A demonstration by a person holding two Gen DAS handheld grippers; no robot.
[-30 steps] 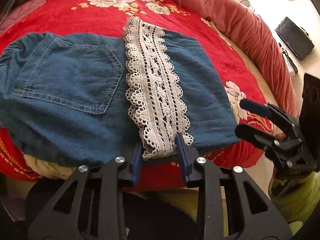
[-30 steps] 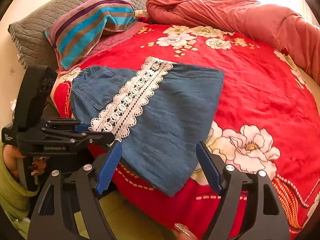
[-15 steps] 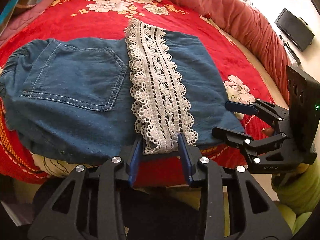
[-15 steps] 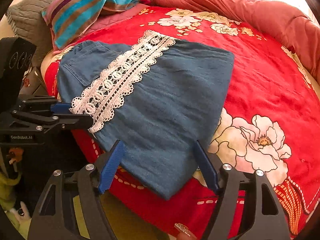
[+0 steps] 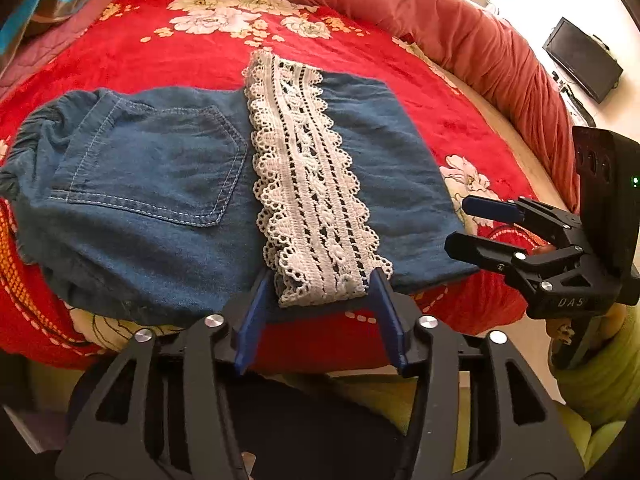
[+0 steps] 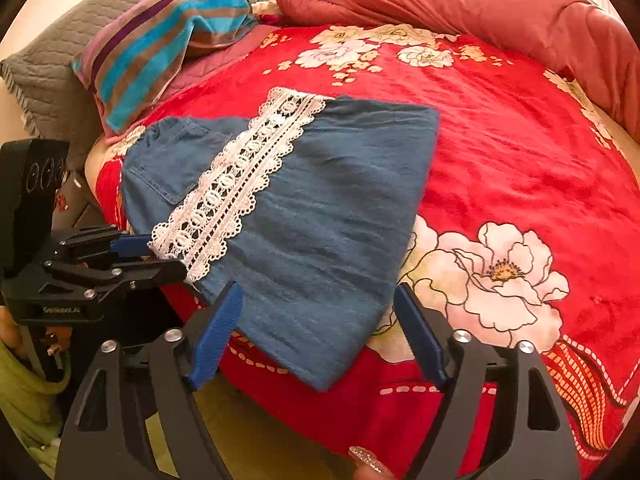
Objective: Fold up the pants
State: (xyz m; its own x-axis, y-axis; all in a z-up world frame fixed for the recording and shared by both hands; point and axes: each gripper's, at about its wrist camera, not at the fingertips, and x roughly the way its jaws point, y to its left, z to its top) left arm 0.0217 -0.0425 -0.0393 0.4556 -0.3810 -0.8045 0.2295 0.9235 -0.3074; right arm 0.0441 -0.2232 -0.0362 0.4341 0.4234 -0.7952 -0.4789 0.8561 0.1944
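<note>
Red bedding with big white flowers [image 6: 520, 168] covers the bed where we work, and a puffy rust-red quilt [image 6: 460, 0] is bunched up along the far side, toward 12 o'clock.

Our left gripper [image 5: 320, 312] has just been opening its jaws. Its blue fingers [image 5: 250, 332] now stand on each side of the near end of the white lace strip [image 5: 308, 184], and they do not squeeze it. Our right gripper [image 6: 316, 334] has its jaws spread wide too, and they have just opened more. The near corner of the cloth lies between its blue fingers [image 6: 216, 336], and the fingers are not pressing on it.

We see the blue pants [image 6: 320, 216] lying folded and flat on the red cover, close to the near edge of the bed. The back pocket [image 5: 156, 164] sits at 9 o'clock from the lace.

At 10 o'clock from the pants lies a striped pillow [image 6: 160, 40], with a gray quilted pillow [image 6: 60, 48] behind it. A black screen [image 5: 580, 64] sits on the floor at 2 o'clock.
</note>
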